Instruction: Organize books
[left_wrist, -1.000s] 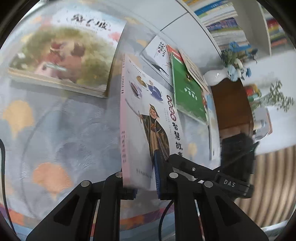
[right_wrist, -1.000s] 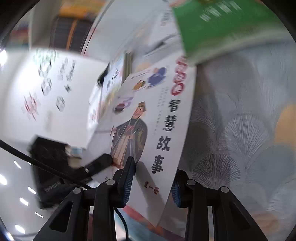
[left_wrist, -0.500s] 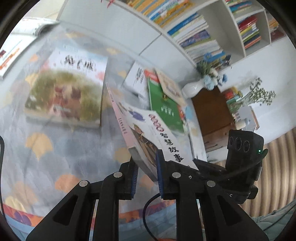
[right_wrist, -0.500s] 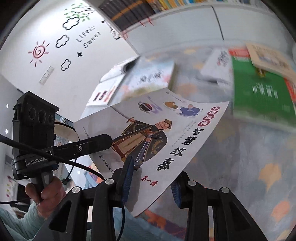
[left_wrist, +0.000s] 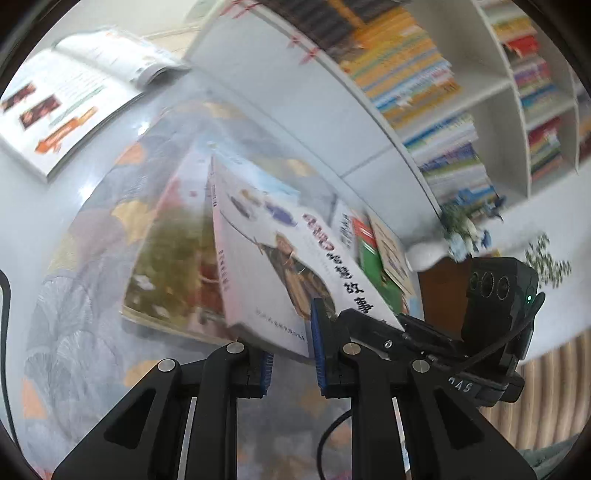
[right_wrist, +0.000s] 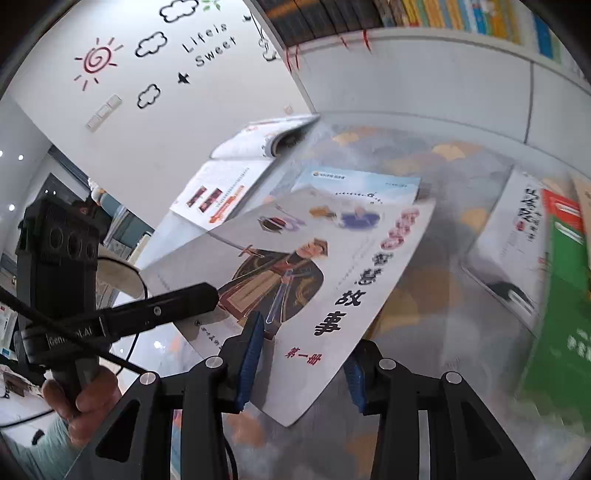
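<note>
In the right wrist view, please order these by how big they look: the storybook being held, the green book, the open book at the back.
1. Storybook: largest, though it is nearest the camera.
2. Green book and open book: these look similar; the green book is cut off at the edge and the open book lies farther away, so I cannot rank them.

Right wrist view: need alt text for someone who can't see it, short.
A white storybook with a robed figure on its cover hangs tilted above a patterned tablecloth, between the right hand-held gripper's blue pads, whose jaws have just been opening. The left hand-held gripper clamps its near-left edge. More books lie around, including a green book.
</note>
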